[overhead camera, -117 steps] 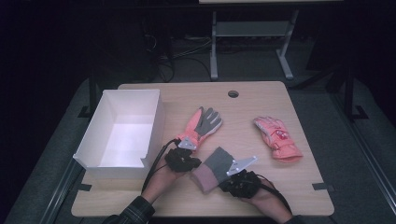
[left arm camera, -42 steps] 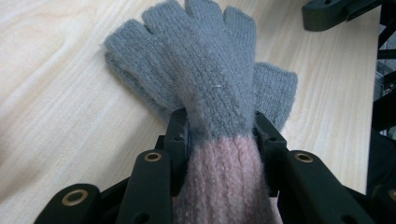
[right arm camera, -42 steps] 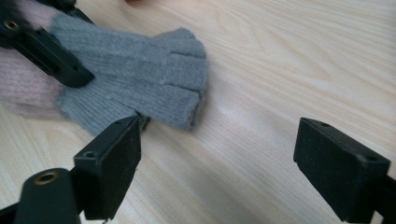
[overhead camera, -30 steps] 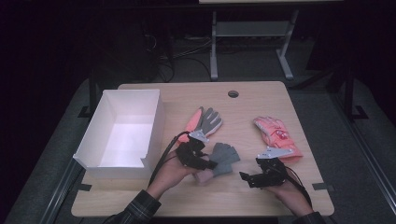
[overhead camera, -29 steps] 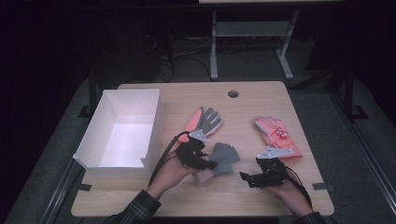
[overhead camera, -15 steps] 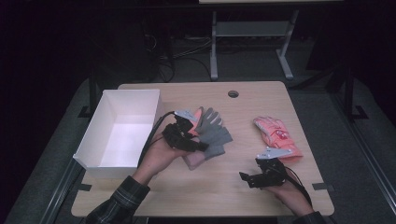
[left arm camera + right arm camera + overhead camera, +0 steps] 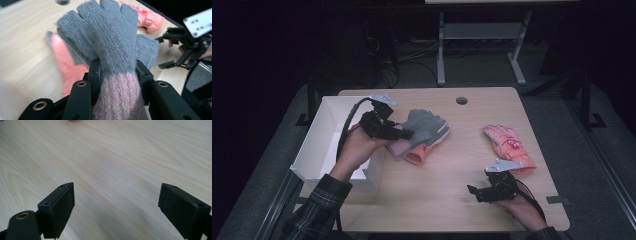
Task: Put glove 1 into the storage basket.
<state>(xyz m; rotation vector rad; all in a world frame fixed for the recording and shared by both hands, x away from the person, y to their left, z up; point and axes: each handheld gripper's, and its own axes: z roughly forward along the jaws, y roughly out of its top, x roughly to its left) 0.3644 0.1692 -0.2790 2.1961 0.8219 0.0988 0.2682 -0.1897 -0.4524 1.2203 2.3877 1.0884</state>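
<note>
Grey knit gloves with pink cuffs (image 7: pixel 117 62) pinched in left gripper (image 7: pixel 117 75), held beside white box (image 7: pixel 319 150), not yet dropped in. Right gripper (image 7: pixel 116 207) wide open, nothing held.

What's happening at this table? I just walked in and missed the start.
A person is sorting gloves. The left tool is clamped on a grey knit glove with a pink cuff, held above the table beside the white box. The right tool rests open and empty. Two orange gloves, one and another, lie on the table.
</note>
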